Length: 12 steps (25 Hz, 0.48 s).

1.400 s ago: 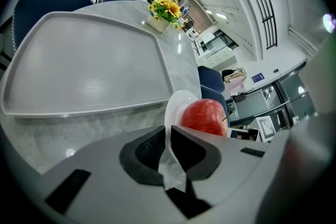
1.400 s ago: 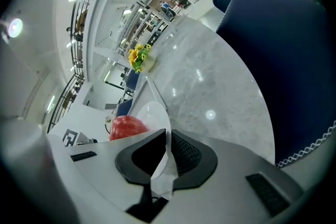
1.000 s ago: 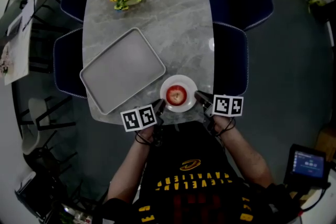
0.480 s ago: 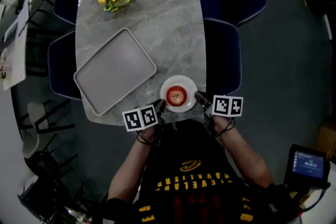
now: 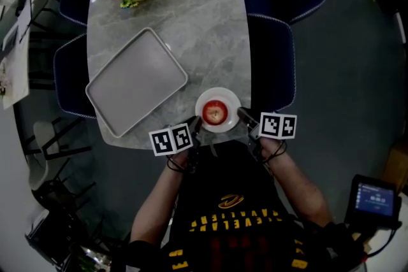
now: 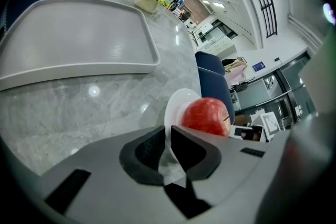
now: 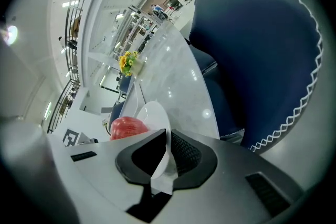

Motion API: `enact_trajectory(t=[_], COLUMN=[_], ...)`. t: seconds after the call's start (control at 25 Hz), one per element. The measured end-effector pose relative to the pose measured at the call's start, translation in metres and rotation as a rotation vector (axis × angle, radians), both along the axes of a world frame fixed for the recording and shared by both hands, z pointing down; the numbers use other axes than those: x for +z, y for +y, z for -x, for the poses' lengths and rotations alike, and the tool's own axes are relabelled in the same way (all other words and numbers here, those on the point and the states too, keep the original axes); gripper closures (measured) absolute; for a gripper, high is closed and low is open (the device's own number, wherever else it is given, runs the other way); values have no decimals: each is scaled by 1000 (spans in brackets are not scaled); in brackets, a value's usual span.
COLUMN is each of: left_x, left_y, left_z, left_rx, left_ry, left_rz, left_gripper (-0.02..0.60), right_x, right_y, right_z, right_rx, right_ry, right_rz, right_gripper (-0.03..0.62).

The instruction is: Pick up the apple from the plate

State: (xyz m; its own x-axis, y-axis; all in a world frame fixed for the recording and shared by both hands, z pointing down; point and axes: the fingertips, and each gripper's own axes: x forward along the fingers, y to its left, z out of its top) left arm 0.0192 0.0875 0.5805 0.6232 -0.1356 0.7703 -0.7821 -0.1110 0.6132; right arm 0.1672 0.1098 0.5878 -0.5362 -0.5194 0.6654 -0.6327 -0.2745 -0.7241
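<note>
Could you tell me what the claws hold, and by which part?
The plate, by its rim: left claw on one side, right claw opposite.

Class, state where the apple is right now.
In the head view, the apple sits on the white plate at the near edge of the table, between the left gripper and right gripper.

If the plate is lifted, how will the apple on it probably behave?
The apple is round and lies loose on the smooth plate, so it would likely roll if the plate tilts. It looks firm and glossy, so probably stiff but somewhat slippery for jaws.
</note>
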Motion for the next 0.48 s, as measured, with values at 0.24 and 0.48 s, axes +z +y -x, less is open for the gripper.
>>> enact_trajectory(t=[0.24, 0.48], left_x=[10, 12], left_y=[0, 2], left_z=[0, -3], left_rx=[22, 33], left_ry=[-13, -9], left_rz=[-18, -15], left_gripper=[543, 543], right_x=[12, 11], right_y=[2, 4], right_z=[1, -2], right_rx=[15, 11], right_ry=[-3, 26], right_rz=[7, -3], right_gripper=[553, 553])
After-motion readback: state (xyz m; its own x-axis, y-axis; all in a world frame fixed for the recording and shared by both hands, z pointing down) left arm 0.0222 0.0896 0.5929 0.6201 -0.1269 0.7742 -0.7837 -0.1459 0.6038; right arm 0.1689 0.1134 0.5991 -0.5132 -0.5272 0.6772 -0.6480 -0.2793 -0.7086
